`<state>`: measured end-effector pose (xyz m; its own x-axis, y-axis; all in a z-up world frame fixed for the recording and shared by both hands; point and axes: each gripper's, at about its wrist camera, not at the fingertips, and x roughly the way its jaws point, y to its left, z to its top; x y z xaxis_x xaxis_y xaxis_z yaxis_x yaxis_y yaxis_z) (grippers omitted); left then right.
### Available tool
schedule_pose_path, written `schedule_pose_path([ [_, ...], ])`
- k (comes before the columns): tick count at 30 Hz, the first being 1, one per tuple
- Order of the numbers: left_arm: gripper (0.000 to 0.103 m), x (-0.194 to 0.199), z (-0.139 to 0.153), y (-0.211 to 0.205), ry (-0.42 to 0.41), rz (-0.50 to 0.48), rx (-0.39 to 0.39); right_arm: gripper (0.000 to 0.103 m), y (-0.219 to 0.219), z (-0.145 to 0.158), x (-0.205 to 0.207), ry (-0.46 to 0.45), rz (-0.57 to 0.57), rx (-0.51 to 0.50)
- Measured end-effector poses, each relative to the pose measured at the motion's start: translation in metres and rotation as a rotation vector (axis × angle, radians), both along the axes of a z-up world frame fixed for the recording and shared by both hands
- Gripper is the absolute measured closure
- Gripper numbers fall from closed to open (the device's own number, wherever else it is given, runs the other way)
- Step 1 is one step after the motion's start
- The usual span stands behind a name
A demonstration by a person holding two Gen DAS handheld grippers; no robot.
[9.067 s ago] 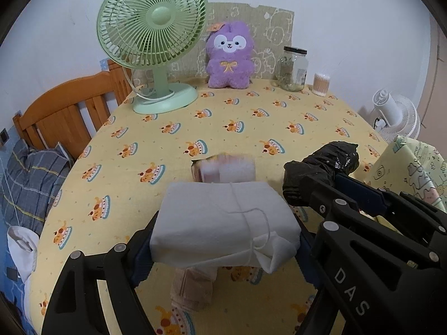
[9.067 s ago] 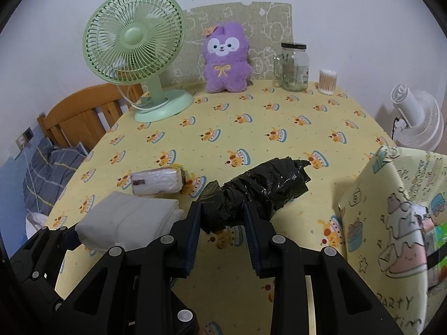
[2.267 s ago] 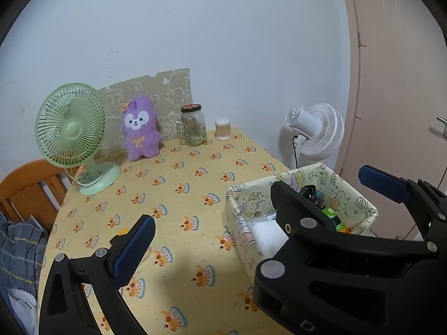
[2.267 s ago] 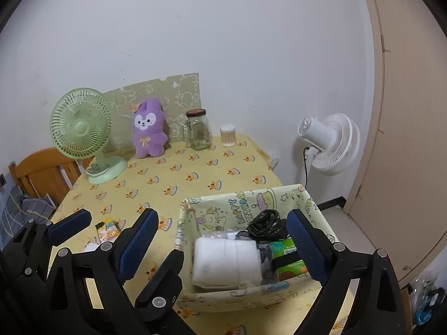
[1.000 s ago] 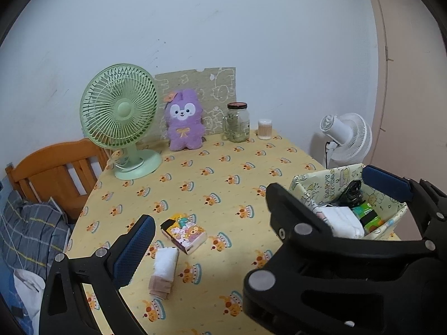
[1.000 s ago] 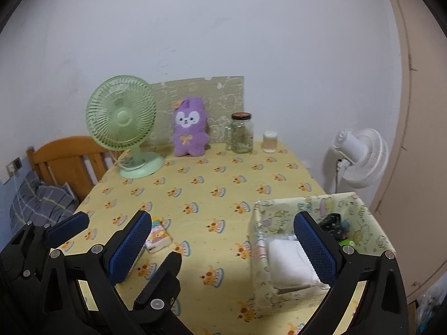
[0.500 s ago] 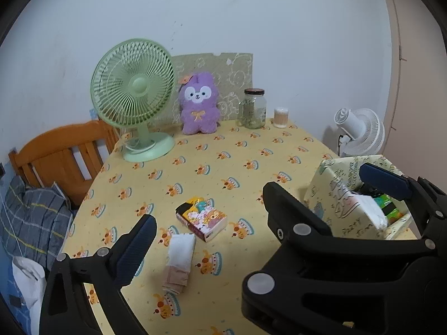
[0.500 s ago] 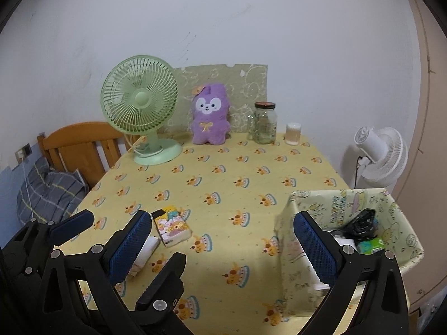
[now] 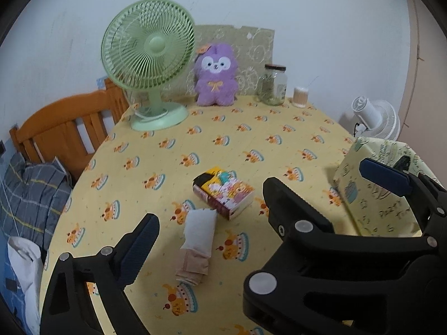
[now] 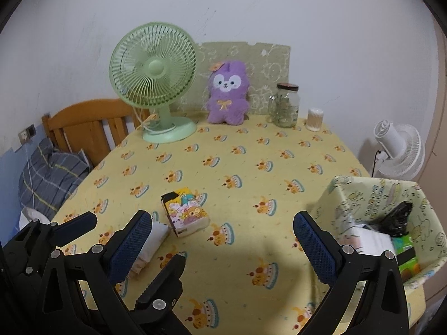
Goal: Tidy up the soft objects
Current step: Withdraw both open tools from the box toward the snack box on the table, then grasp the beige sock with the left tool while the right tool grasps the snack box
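Rolled cloth (image 9: 198, 238) untouched on table; left gripper (image 9: 259, 203), right gripper (image 10: 223, 240) wide open, empty.

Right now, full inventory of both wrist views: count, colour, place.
tissue pack: 1, cartoon print, table centre
rolled cloth: 1, white and beige, just in front of the pack
fabric bin: 1, pale yellow print, table's right edge; white, black and green items inside
desk fan: 1, green, back left
plush toy: 1, purple, back centre
glass jar: 1, clear, back right
swab pot: 1, beside the jar
floor fan: 1, white, beyond the table
left gripper: black, blue pads, open, empty
right gripper: same, open, empty
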<state>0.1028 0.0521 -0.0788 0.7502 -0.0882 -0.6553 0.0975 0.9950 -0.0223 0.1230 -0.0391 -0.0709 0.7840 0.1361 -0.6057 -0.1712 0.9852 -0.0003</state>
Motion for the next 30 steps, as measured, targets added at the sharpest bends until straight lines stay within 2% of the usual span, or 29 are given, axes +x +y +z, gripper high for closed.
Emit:
schedule_pose_path([
  [9, 0.015, 0.019, -0.027, 0.016, 0.089, 0.051, -0.016, 0.001, 0.013, -0.025, 0.02, 0.062, 0.027, -0.001],
  [16, 0.022, 0.029, -0.042, 0.02, 0.138, 0.052, -0.021, 0.001, 0.017, -0.042, 0.033, 0.107, 0.033, -0.006],
  [22, 0.043, 0.04, -0.055, 0.021, 0.193, 0.028, -0.036, 0.001, 0.017, -0.054, 0.042, 0.142, 0.026, -0.019],
  [24, 0.053, 0.042, -0.058, 0.021, 0.213, 0.024, -0.039, 0.001, 0.017, -0.057, 0.044, 0.153, 0.025, -0.024],
  [25, 0.055, 0.043, -0.06, 0.021, 0.219, 0.025, -0.037, 0.001, 0.017, -0.059, 0.046, 0.157, 0.025, -0.03],
  [28, 0.063, 0.043, -0.06, 0.021, 0.214, 0.033, -0.022, 0.001, 0.019, -0.061, 0.048, 0.166, 0.032, -0.03],
  [30, 0.072, 0.043, -0.06, 0.023, 0.212, 0.037, -0.021, 0.001, 0.02, -0.062, 0.049, 0.169, 0.039, -0.027],
])
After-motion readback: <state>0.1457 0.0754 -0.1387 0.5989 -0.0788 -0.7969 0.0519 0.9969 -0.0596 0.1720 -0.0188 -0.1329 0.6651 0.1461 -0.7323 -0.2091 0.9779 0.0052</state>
